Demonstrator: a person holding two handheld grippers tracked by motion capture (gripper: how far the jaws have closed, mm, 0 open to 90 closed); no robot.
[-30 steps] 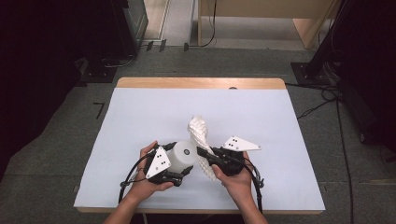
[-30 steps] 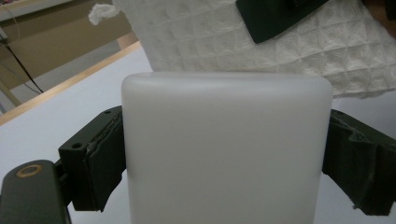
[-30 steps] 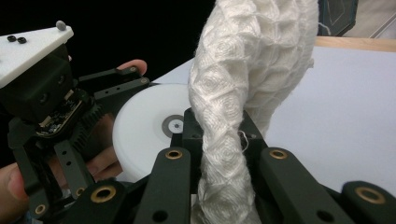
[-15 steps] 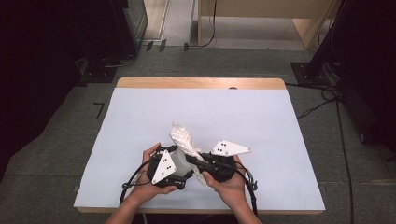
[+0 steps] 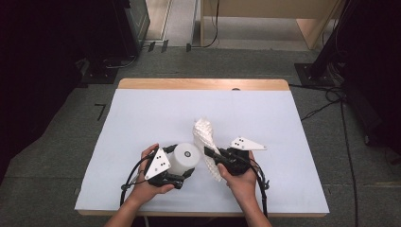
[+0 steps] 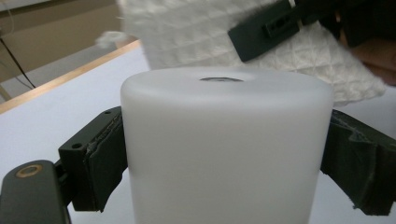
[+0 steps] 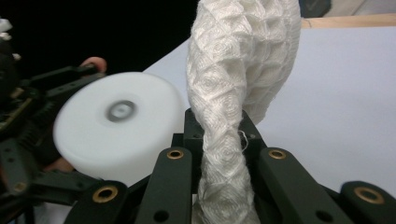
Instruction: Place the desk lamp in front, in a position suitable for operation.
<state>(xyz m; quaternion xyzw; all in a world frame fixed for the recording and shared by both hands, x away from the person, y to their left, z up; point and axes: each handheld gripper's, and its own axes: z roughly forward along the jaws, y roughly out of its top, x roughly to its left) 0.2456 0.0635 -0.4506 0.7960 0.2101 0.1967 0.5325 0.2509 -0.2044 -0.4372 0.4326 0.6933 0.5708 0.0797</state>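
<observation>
A white plastic cylinder with a small dark spot on its top stands near the table's front edge. My left gripper is shut on it, one pad on each side of the cylinder. A white quilted cloth hangs bunched beside it, pinched by my right gripper, which is shut on it. In the right gripper view the cloth rises twisted from between the jaws, with the cylinder just to its left. In the left gripper view the cloth hangs behind the cylinder's top.
The pale blue table cover has a wooden edge at the far side. Cables and dark equipment stands sit on the grey floor around the table.
The right gripper and its cloth swung left over the cylinder and have come back to its right side. The left gripper has stayed put on the cylinder.
</observation>
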